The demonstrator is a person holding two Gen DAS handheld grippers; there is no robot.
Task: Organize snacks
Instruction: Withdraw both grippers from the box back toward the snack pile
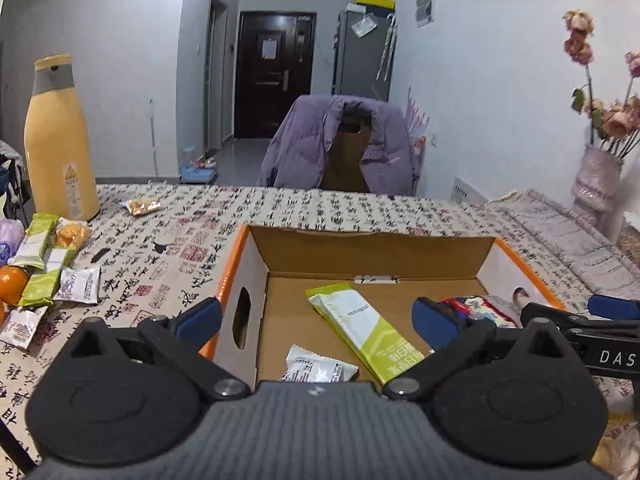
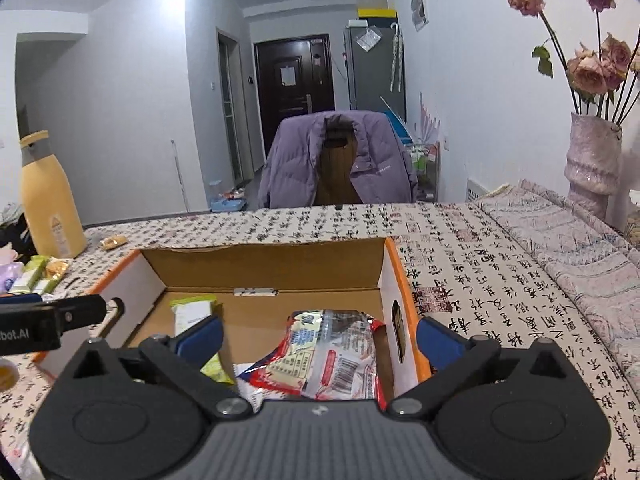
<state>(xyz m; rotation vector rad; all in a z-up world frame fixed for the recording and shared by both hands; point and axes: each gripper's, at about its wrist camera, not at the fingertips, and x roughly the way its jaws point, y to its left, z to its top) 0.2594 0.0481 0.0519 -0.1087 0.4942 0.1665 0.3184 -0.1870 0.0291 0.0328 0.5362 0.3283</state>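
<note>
Two views, left wrist first: left gripper (image 1: 316, 316) w/ blue pads spread wide apart, holding nothing, hovering over the near edge of an open cardboard box (image 1: 376, 256), plain brown corrugated inside, white side walls w/ oval hand-hole, orange outer trim. On the box floor lies a long flat green-and-white bar wrapper (image 1: 362, 328), glossy, printing too small to read; just beside it near the front a small crinkly white sachet (image 1: 320, 368); at the right a red-and-white bag (image 1: 484, 308), partly hidden by the right gripper's black arm lettered "DAS". Box sits on a tablecloth (image 1: 168, 248) printed w/ black calligraphy & red seal stamps. Left of the box, well apart: a loose cluster of green bars (image 1: 38, 264), white sachets (image 1: 78, 284), an orange-crumb packet (image 1: 72, 234) and an orange fruit (image 1: 12, 284). Behind them a tall smooth yellow bottle (image 1: 58, 140) w/ grey collar and warning-triangle label. Right wrist view: right gripper (image 2: 318, 338), fingers likewise apart, empty, over the box's near right part; the red-and-white bag (image 2: 332, 356) lies right below, shiny crumpled plastic w/ barcode & a table of fine print, unreadable. Green bar (image 2: 192, 312) partly behind the left pad. Left gripper's arm at the left edge reads "bot.AI". Textured pinkish vase (image 2: 592, 164) w/ dried roses stands at far right; purple puffer jacket (image 2: 340, 160) hangs on a chair beyond the table.
</note>
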